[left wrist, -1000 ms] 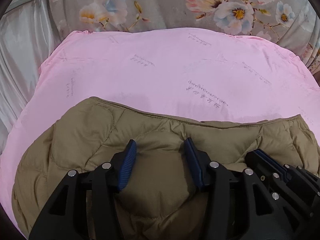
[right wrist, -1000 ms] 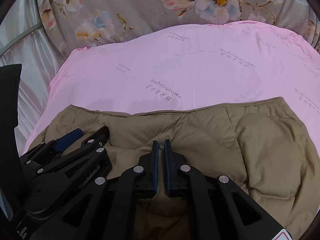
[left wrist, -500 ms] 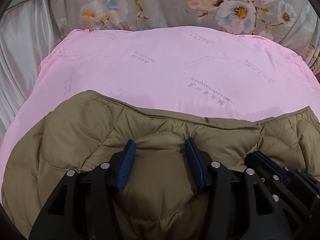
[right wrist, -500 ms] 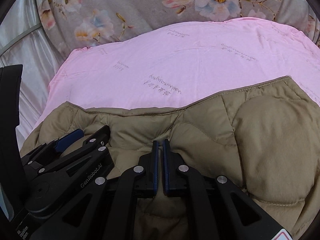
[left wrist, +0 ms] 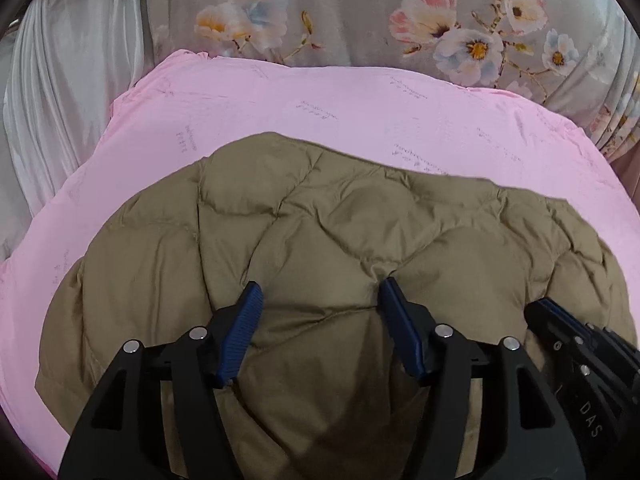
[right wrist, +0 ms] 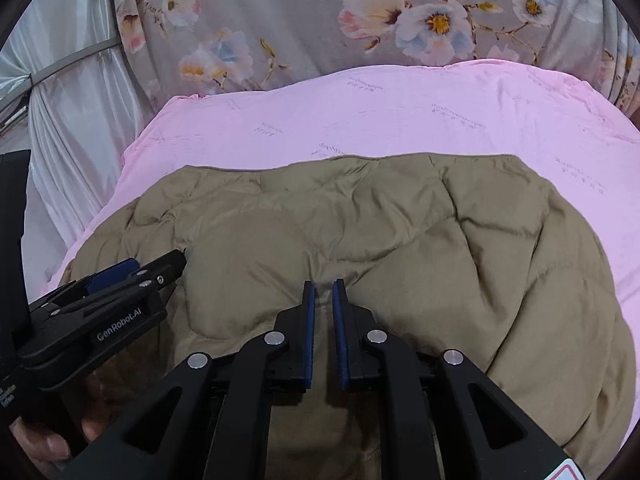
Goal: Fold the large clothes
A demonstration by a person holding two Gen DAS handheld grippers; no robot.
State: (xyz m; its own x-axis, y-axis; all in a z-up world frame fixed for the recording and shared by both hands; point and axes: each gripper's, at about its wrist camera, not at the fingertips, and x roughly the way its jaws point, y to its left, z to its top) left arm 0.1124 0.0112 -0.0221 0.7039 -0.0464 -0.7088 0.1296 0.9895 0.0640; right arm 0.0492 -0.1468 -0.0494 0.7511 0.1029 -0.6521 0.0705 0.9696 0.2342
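Observation:
An olive quilted down jacket (left wrist: 360, 220) lies folded over on a pink sheet (left wrist: 360, 96). My left gripper (left wrist: 320, 292) is low over it. Its jaws are opening, spread wide around a mound of the padding, and the pads do not squeeze it. My right gripper (right wrist: 323, 284) rests on the jacket (right wrist: 400, 220) close to the left gripper (right wrist: 160, 264). The right jaws are opening, a narrow gap apart, with a thin pinch of fabric between the pads and creases running to the tips. In the left wrist view the right gripper (left wrist: 560, 320) shows at the lower right.
The pink sheet (right wrist: 400, 112) reaches beyond the jacket's far edge. A grey floral cloth (left wrist: 360, 12) hangs behind it, and a white satin curtain (left wrist: 72, 80) stands at the left. A person's hand (right wrist: 48, 440) holds the left gripper's handle.
Both grippers have pushed away from me with the jacket, so its far edge lies farther up the pink sheet. The left jaws stand wider apart. The right jaws' gap has grown slightly.

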